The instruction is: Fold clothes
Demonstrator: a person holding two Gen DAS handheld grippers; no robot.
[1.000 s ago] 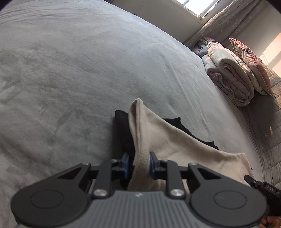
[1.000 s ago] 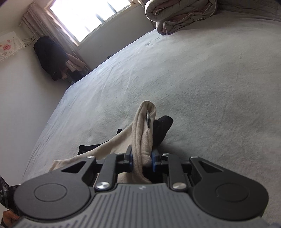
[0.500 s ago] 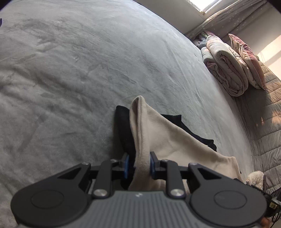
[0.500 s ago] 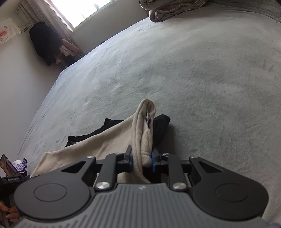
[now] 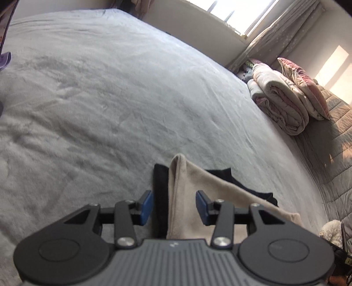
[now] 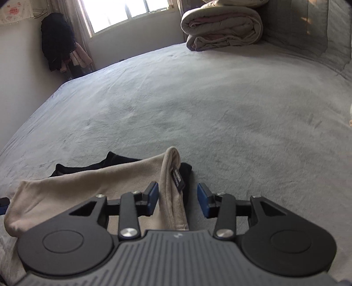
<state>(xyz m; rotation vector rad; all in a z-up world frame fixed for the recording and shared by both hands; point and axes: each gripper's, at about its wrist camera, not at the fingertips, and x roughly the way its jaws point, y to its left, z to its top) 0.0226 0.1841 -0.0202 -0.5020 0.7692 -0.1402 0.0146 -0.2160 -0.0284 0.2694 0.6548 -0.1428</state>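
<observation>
- The left gripper has its jaws spread apart, with a raised fold of the beige garment and the black garment standing between its blue pads; neither pad presses the cloth.
- The right gripper is likewise spread, its blue pads either side of the beige garment's upright folded edge, with a gap on both sides.
- A small dark label hangs on the right face of that fold in the right wrist view.
- The beige garment lies on the near part of the grey bed, stretched between the two grippers, on top of the black garment, whose edges show along its far side.
- A rolled quilt and a pink pillow sit at the far right of the bed in the left wrist view; the quilt is at the far side in the right wrist view.
- Dark clothes hang in the far left corner beside the window.
</observation>
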